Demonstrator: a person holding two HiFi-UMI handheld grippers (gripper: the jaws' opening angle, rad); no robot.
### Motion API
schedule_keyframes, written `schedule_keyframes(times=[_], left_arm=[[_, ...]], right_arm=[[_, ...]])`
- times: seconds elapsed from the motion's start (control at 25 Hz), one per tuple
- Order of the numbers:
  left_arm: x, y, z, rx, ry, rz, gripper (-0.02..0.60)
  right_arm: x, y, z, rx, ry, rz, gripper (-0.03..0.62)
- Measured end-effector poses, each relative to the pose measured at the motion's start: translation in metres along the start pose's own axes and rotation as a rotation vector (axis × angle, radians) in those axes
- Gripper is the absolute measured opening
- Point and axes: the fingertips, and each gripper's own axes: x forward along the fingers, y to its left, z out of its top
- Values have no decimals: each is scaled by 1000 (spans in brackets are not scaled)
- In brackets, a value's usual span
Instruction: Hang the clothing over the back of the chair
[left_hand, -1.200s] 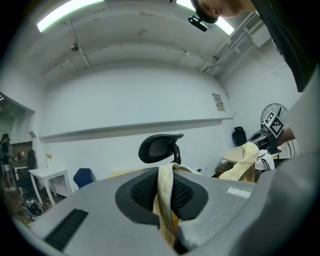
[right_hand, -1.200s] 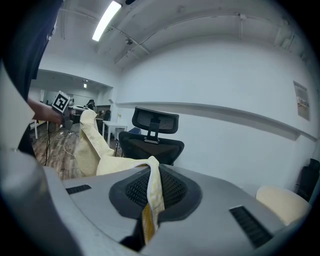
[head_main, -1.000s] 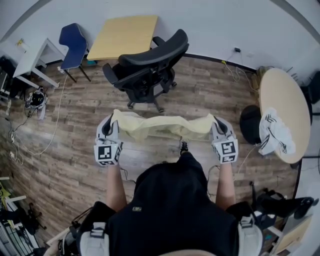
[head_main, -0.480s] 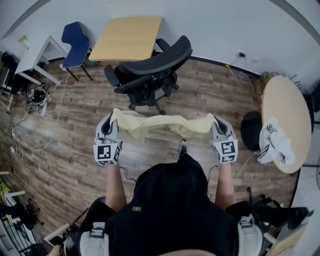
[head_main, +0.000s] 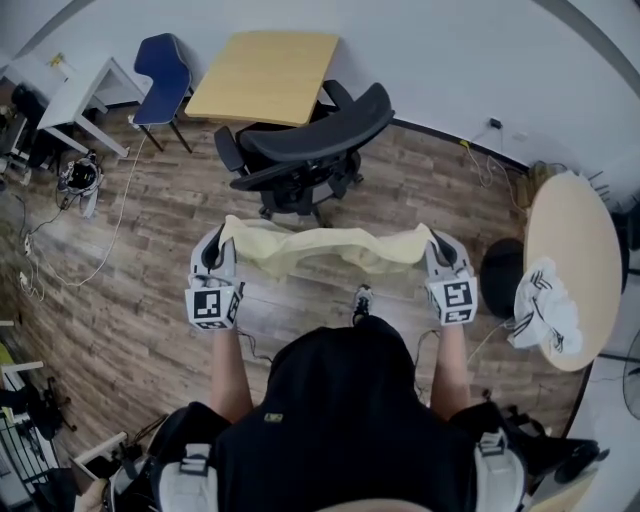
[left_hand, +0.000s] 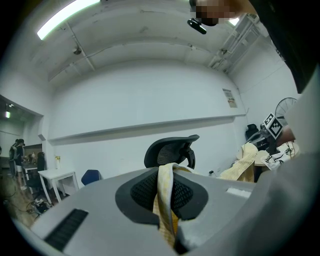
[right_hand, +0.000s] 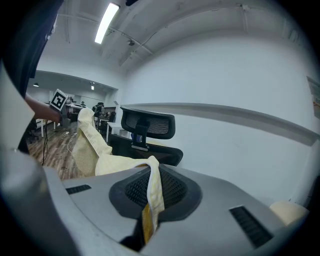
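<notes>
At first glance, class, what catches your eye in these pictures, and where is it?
A pale yellow garment spans the middle of the head view, stretched between the left gripper and the right gripper, each shut on one end. Just beyond it stands a black office chair on the wooden floor.

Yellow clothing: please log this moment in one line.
yellow clothing: held stretched | left hand-held gripper: shut on it | right hand-held gripper: shut on it | office chair: ahead, back bare

The pale yellow cloth garment (head_main: 325, 250) stretches between left tongs (head_main: 222, 241) and right tongs (head_main: 436, 244), before the black mesh office chair (head_main: 310, 140) (square wooden worktop (head_main: 265, 75) behind it).
</notes>
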Motion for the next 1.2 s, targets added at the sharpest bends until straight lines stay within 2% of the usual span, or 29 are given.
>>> schedule_keyframes(times=[0.28,0.4,0.72,0.96,1.2], left_arm=[[6,0,10,10,10,70,3],[9,-3,19,20,-10,98,3],[-6,-19,40,31,-22,201,3],[-3,-34,56,67,-59,276,3],[-7,-32,87,120,-92,326,3]], right_arm=[[24,-22,14,-25,-32,59,0],[37,-32,22,-39,-56,89,0],[51,-55,44,-92,-114,176,0],[74,-69,50,-104,-177,237,0],[92,-75,76,-122,-249,285,0]])
